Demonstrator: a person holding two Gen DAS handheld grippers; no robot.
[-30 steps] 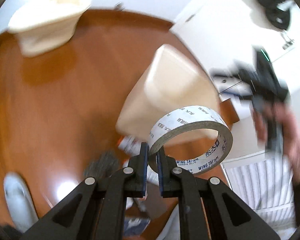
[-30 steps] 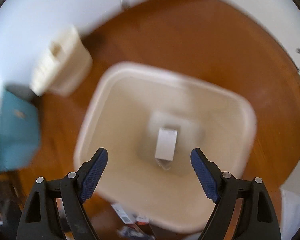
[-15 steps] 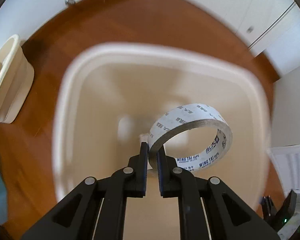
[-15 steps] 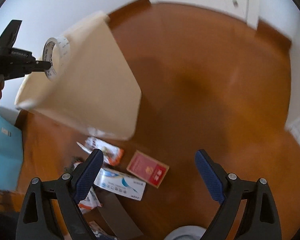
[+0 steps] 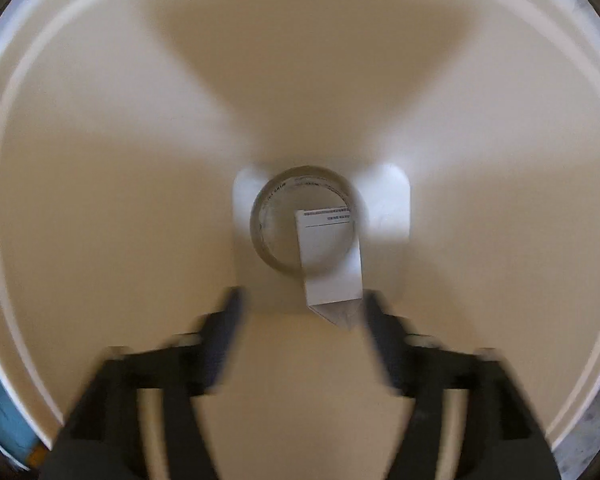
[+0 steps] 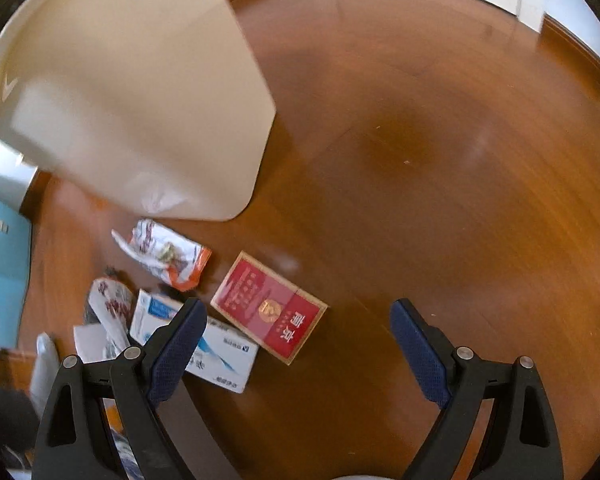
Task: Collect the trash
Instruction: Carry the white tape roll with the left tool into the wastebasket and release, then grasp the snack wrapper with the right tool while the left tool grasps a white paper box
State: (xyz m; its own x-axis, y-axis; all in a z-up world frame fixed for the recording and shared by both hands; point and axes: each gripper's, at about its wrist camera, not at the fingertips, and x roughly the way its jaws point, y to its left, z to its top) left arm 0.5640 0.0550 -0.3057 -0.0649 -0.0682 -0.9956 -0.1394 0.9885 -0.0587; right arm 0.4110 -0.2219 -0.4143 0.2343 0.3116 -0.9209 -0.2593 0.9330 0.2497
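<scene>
In the left wrist view I look straight down into the cream trash bin. A roll of tape lies at its bottom, on a folded white paper. My left gripper is open and empty above them, its fingers blurred. In the right wrist view the bin stands at upper left on the wooden floor. My right gripper is open and empty above a red cigarette pack, a white and blue box and a crumpled orange and white wrapper.
More crumpled wrappers and paper lie left of the white and blue box. A teal object stands at the far left. White wall and skirting run along the far right. Bare wooden floor lies to the right.
My left gripper opened over the bin and let the tape roll go; it now lies at the bottom. My right gripper moved lower toward the trash on the floor.
</scene>
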